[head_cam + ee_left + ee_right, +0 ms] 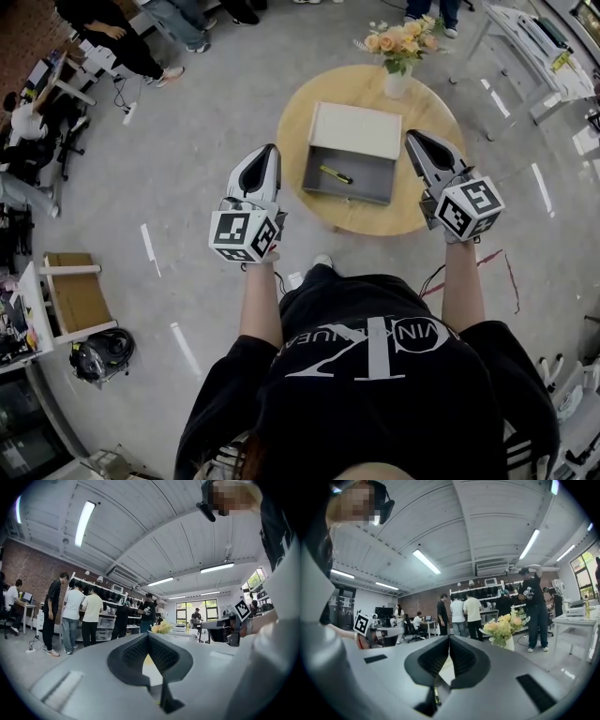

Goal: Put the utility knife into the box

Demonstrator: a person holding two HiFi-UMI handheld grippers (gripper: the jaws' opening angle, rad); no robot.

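Note:
A yellow utility knife (335, 174) lies inside the open grey box (367, 185) on the round wooden table (305, 108). The box's white lid (356, 129) stands folded back behind it. My left gripper (272, 150) is raised at the left of the box, shut and holding nothing. My right gripper (412, 138) is raised at the right of the box, also shut and holding nothing. In the left gripper view the left gripper (148, 634) has its jaws meeting at the tip. The right gripper (449, 638) shows the same in its own view. Both point out level across the room.
A white vase of yellow flowers (398, 56) stands at the table's far edge behind the box, also seen as flowers (504, 625). Several people (72, 613) stand by shelves across the room. White tables (534, 42) are at the far right, a wooden crate (75, 291) at the left.

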